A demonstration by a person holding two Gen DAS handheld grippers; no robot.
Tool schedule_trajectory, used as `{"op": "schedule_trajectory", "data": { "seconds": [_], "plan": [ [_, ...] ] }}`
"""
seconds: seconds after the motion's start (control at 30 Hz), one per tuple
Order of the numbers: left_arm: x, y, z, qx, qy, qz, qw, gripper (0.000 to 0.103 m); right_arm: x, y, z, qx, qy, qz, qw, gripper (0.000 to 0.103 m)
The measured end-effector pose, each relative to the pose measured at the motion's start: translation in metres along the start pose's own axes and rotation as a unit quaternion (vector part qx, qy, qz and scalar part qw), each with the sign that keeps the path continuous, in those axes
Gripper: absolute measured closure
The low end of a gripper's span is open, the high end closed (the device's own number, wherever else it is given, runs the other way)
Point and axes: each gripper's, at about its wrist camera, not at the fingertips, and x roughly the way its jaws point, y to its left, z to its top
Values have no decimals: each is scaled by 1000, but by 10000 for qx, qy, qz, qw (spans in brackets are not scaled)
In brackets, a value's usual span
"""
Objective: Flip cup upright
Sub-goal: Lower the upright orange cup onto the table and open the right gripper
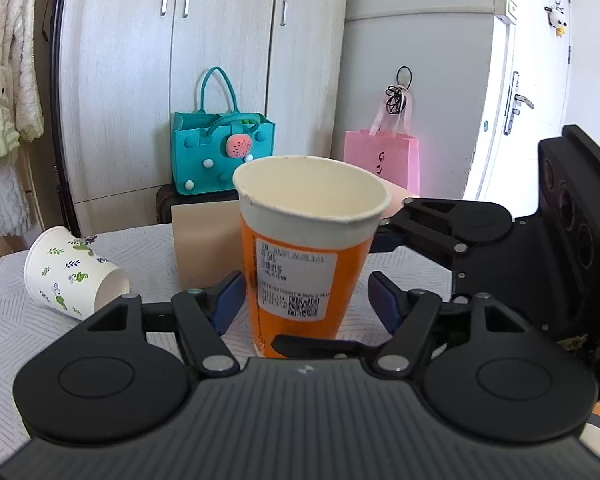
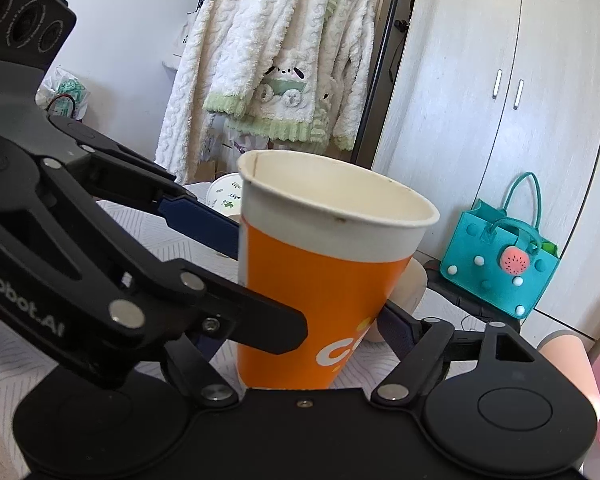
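Observation:
An orange paper cup (image 1: 308, 252) with a white rim and a printed label stands upright, mouth up, on the patterned table; it also shows in the right wrist view (image 2: 324, 280). My left gripper (image 1: 306, 300) is open, its blue pads apart on either side of the cup. My right gripper (image 2: 312, 312) reaches in from the right and its fingers sit against the cup's sides, apparently shut on it. A white floral paper cup (image 1: 74, 270) lies on its side at the table's left.
A beige box (image 1: 206, 248) stands behind the orange cup. A teal felt bag (image 1: 220, 152) and a pink bag (image 1: 382, 160) sit beyond the table by the wardrobe. A fluffy robe (image 2: 276, 60) hangs at the back.

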Motion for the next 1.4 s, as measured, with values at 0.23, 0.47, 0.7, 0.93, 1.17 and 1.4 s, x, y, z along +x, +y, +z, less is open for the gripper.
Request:
{"op": "schedule_trajectory", "data": {
  "seconds": [0.23,0.47,0.7,0.93,1.17,1.4],
  "plan": [
    [-11,0,-9,-176,-140,181,9996,28,-10,3,-6,114,165,-465,9987,12],
    [-38,-1,-8,-412,-220,580,9972,28,-42,5,-13,577,-22,-454,9973,12],
    [-70,-18,-13,-388,-352,954,9941,26,-75,23,-10,627,-209,-554,9963,12],
    [-106,-39,-16,-368,-498,1204,9908,24,-111,35,-8,965,-373,-806,9914,12],
    [-138,-57,-25,-332,-581,1461,9870,24,-141,49,-12,1109,-465,-1182,9857,12],
    [-154,-62,-40,-417,-641,1727,9820,21,-161,64,-21,1290,-605,-1610,9766,12]
  ]
}}
